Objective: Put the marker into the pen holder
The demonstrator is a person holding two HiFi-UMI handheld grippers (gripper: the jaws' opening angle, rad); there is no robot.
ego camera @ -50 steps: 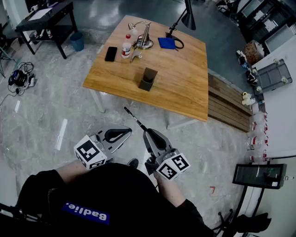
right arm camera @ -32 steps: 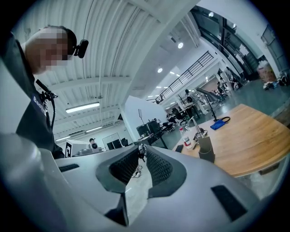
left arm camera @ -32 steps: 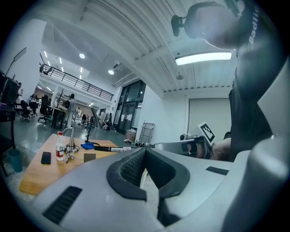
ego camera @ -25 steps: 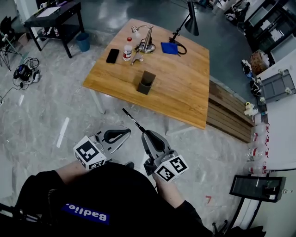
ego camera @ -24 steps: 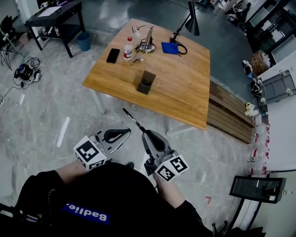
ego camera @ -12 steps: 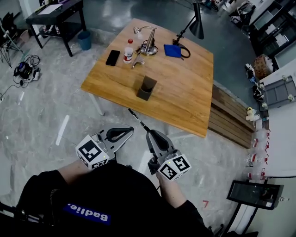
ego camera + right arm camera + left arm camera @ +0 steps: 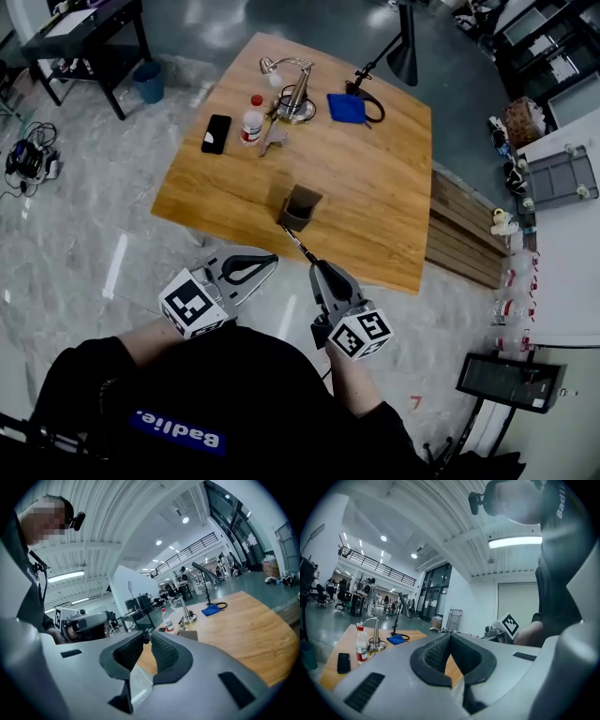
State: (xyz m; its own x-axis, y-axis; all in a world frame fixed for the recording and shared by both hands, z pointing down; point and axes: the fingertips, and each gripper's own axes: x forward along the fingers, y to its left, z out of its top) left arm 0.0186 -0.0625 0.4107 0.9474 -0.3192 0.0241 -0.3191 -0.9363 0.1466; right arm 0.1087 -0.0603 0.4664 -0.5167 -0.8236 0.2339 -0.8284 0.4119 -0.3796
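Note:
A thin black marker [image 7: 298, 246] sticks out from my right gripper [image 7: 315, 266], which is shut on its rear end. Its far tip lies just short of the dark square pen holder [image 7: 300, 208], which stands upright near the wooden table's [image 7: 375, 206] front edge. In the right gripper view the marker's end [image 7: 146, 633] shows pinched between the pads, with the pen holder [image 7: 188, 635] just beyond. My left gripper [image 7: 274, 259] hangs to the left of the right one, off the table's front edge. Its jaws [image 7: 450, 637] are shut with nothing between them.
At the table's far side lie a black phone [image 7: 216, 133], a red-capped bottle [image 7: 251, 122], a metal stand [image 7: 295, 94], a blue cloth [image 7: 343, 108] and a black desk lamp [image 7: 405, 52]. A wooden bench [image 7: 464, 234] runs along the table's right side.
Both grippers have moved forward to the table's front edge. The marker's tip, earlier over the floor, is now over the tabletop beside the pen holder.

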